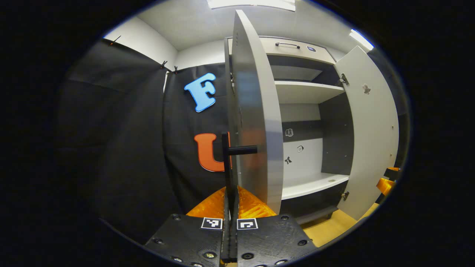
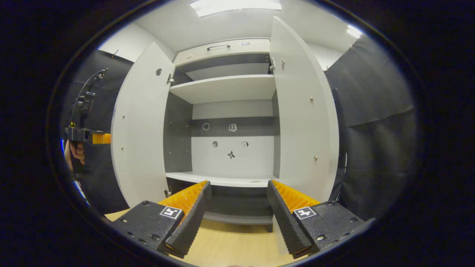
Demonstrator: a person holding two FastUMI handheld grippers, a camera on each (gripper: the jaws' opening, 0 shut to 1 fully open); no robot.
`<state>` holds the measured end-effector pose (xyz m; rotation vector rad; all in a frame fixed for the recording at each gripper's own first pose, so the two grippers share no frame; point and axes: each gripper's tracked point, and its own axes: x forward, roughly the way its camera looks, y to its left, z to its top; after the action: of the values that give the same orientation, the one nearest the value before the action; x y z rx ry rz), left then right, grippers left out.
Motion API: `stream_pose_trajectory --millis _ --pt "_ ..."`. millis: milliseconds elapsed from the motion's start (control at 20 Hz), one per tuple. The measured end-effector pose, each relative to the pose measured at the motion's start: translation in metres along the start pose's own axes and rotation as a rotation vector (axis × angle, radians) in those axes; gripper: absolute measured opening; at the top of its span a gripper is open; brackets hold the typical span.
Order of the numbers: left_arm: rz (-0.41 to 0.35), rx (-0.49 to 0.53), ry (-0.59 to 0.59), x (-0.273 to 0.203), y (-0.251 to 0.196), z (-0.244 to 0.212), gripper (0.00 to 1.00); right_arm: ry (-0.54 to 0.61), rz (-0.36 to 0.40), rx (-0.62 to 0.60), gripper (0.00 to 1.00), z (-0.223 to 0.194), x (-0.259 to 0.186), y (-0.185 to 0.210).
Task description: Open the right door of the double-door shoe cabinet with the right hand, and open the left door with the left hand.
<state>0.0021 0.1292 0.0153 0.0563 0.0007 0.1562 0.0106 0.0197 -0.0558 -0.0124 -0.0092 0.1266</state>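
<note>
Claws at the shoe cabinet (image 2: 226,89): left claw (image 1: 230,207) clamped on the left door's handle (image 1: 225,163), right claw (image 2: 237,211) apart.

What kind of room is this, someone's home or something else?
Probably a staged recording booth, not a home: black cloth hangs as walls around a lone shoe cabinet with bare shelves, both doors open, and a hand holds a camera-carrying gripper beside it.
</note>
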Motion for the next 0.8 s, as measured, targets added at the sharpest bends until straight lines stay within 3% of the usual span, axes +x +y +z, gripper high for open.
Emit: stream_pose_trajectory --millis 100,500,800 --pt "-0.033 -0.059 0.000 -0.002 0.002 -0.001 0.00 0.004 0.003 0.000 0.94 0.000 0.003 0.002" --pt "-0.125 -0.046 -0.012 0.002 0.022 0.002 0.00 0.000 0.009 -0.012 0.94 0.007 0.005 0.007" --pt "-0.130 0.054 0.011 -0.013 0.026 -0.011 0.03 -0.018 0.010 -0.045 0.94 0.013 0.005 0.012"
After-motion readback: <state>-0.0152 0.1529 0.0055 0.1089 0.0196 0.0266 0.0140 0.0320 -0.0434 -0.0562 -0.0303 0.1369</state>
